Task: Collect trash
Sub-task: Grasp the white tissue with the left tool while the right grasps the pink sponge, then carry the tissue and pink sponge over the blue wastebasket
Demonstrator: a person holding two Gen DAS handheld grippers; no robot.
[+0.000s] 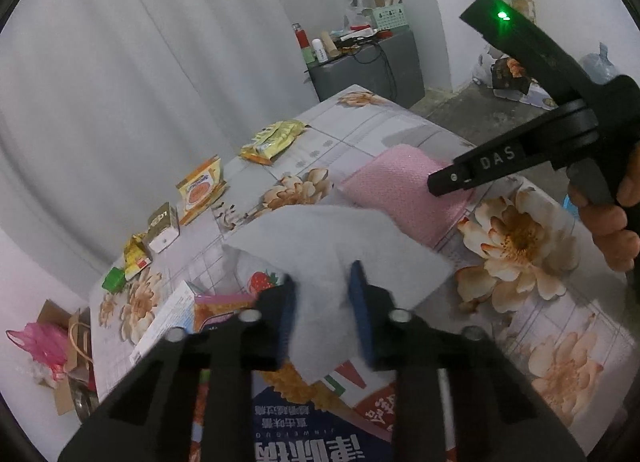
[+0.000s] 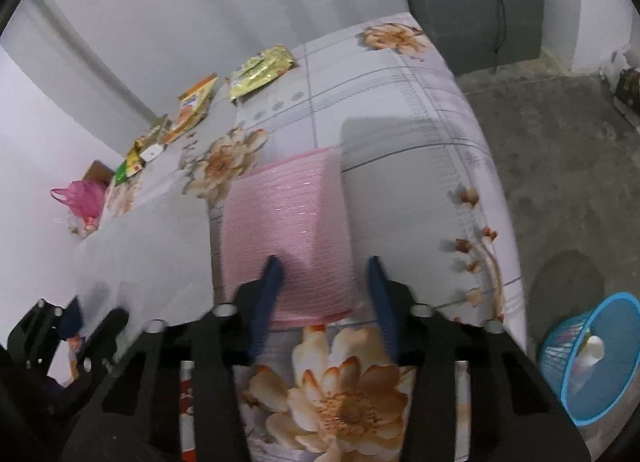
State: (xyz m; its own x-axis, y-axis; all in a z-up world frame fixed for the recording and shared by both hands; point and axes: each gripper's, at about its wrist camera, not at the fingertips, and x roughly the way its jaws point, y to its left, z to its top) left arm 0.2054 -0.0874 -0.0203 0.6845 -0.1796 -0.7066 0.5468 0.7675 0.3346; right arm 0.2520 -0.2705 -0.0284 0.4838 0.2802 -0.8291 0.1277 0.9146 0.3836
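Left gripper [image 1: 322,294] pinches the white tissue [image 1: 340,238] for lifting; right gripper [image 2: 326,294], half-open, straddles the pink cloth [image 2: 286,230], lower centre.

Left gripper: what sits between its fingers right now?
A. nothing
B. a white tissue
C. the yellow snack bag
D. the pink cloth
B. In the left wrist view the white tissue bunches up between the blue pads of the left gripper, while the pink cloth lies further off under the right gripper.
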